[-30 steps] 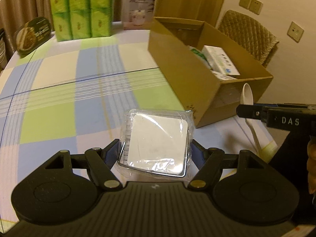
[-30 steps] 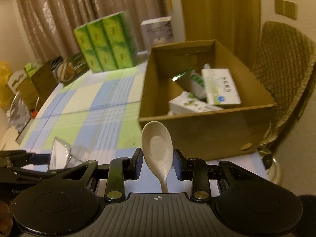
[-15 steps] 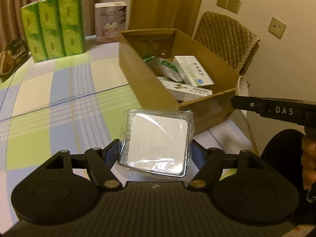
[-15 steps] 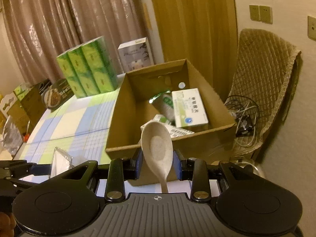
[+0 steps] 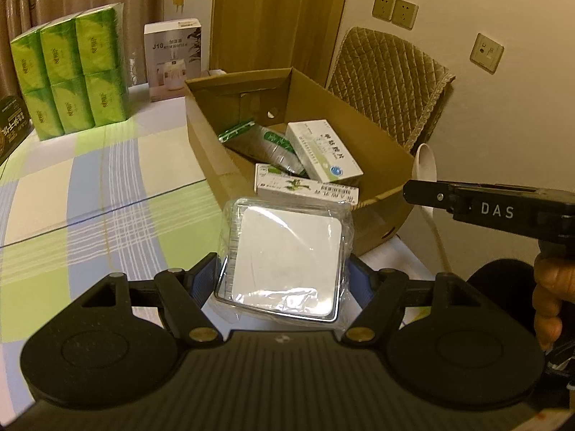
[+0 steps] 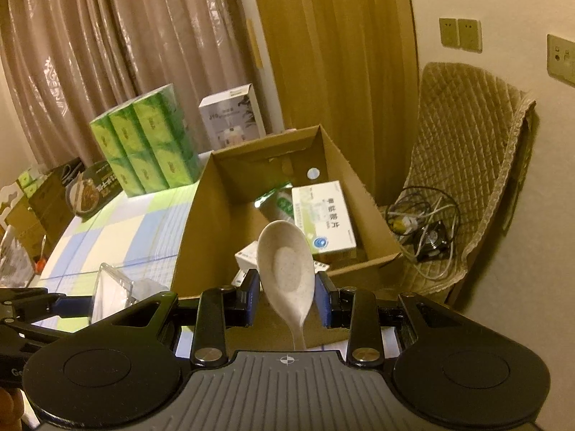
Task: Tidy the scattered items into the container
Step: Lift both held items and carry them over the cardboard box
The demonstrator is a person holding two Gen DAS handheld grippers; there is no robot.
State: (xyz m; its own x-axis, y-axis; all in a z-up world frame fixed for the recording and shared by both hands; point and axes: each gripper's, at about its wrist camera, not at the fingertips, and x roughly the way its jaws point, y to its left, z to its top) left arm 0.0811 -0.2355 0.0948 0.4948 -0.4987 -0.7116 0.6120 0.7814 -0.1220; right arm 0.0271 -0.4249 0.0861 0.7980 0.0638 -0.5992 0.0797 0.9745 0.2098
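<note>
Left fingers: the left gripper [image 5: 284, 280] is clenched on a wrapped square pack [image 5: 284, 258], a flat white square in clear film, blue pads pressing its two side edges.
Square pack: held level between the left fingers and lifted off the bench [image 5: 90, 194]; its far edge overlaps the near wall of the cardboard box [image 5: 381, 143] in the left wrist view.
Right fingers: the right gripper [image 6: 287, 296] grasps a pale speckled spoon [image 6: 285, 269], the pads meeting the sides of the bowl where it narrows to the handle.
Spoon: bowl facing up and pointing away from the fingers, handle running back toward the gripper body; the bowl tip sits over the near rim of the box in the right wrist view.
Cardboard box: open-topped, standing on the bench directly ahead of both pairs of fingers.
Box contents: a white medicine carton [image 6: 323, 221] beyond the spoon tip, a green-and-grey pouch [image 5: 266, 143] to its left, and a second flat carton [image 5: 305, 188] nearest the fingers.
Beyond the box: stacked green tissue packs [image 5: 68, 72] and a white appliance box [image 5: 176, 59] at the far bench edge, left of the fingers' line.
Right of the box: a quilted chair [image 6: 470, 165] with cables on its seat.
Hand: fingers of a person's hand [image 5: 550, 298] wrap the right gripper's handle at the frame edge.
</note>
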